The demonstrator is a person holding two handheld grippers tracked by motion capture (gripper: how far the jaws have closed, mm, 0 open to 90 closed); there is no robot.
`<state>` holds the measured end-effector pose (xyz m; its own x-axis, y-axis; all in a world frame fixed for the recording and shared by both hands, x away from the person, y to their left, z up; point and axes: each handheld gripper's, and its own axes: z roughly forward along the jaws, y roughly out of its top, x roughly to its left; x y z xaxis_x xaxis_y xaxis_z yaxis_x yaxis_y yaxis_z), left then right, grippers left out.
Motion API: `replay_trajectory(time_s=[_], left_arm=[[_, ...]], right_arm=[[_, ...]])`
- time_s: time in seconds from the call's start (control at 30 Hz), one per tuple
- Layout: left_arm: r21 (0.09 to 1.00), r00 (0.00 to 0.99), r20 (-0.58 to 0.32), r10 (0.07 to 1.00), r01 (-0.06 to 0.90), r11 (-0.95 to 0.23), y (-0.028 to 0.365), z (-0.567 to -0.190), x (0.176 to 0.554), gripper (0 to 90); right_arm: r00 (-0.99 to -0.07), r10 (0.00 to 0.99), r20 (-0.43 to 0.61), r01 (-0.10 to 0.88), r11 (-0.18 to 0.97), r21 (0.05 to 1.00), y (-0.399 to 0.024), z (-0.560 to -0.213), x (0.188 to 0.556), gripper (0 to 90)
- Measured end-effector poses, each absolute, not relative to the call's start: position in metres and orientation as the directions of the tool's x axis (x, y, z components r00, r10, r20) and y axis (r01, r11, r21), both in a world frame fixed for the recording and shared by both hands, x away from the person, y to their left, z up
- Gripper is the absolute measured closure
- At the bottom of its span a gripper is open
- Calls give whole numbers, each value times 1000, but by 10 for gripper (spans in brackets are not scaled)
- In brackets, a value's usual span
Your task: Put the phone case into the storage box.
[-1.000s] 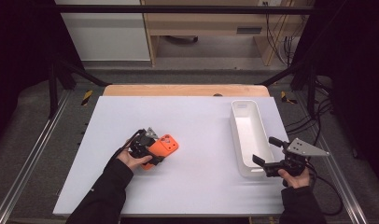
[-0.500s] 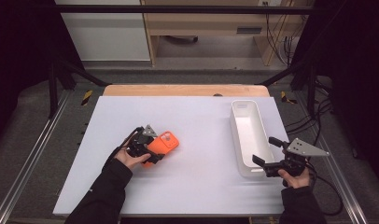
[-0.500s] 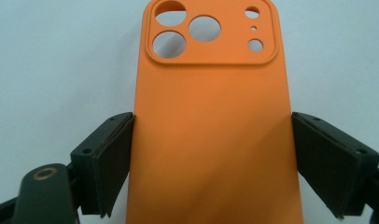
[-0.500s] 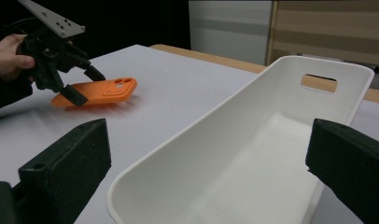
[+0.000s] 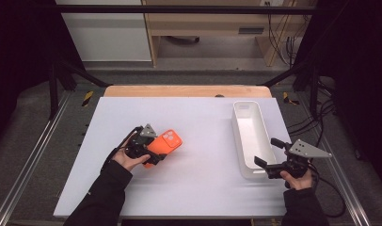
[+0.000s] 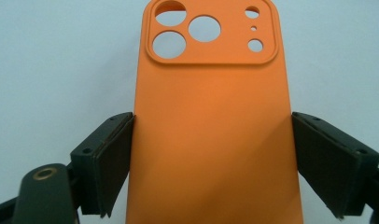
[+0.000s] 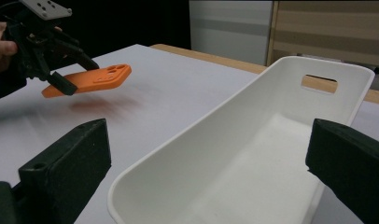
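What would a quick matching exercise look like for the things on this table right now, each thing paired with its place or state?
Things:
1. orange silicone phone case
2. long white plastic bin
3. left gripper
4. right gripper

States:
A. open, its fingers either side of the bin's near end
B. shut on the case's long edges
C. lifted clear of the white table top, casting a shadow
D. resting empty at the table's right side

Pairs: 1-C, 2-D, 3-B, 4-A
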<state>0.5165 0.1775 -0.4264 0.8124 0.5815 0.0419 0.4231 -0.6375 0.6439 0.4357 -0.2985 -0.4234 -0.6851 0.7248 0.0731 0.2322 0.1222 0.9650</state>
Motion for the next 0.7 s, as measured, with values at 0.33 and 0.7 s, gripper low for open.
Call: replay_trajectory(time_s=[0.33,0.7], left_arm=[[660,834,46,549,387,-644,171,-417,507,156],[666,862,55,504,345,-662,162,-409,497,156]], right_arm=[[-686,724,69,229,125,965,-298,-423,435,5],[-694,718,58,217,132,967,-296,-420,434,5]])
